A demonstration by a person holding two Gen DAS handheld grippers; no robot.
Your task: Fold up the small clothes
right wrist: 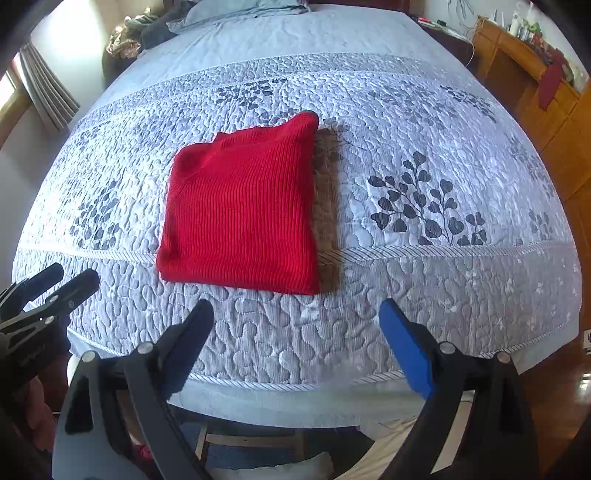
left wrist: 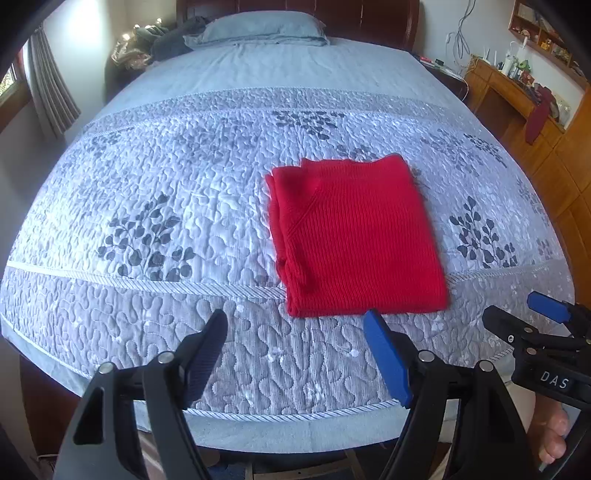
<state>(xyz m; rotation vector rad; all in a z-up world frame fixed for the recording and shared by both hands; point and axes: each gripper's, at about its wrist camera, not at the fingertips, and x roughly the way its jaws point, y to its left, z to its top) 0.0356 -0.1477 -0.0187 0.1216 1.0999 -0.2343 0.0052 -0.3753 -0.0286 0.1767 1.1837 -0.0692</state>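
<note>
Both your left tool and right tool hung spread and empty above the quilted grey bed, where the red ribbed knit sweater lay folded square, so the fold looked finished, and fetching another garment seemed next.

One sweater, two tongs, one pillow

Folded sweater on quilt near the foot edge, pillow far behind, desk right
</note>
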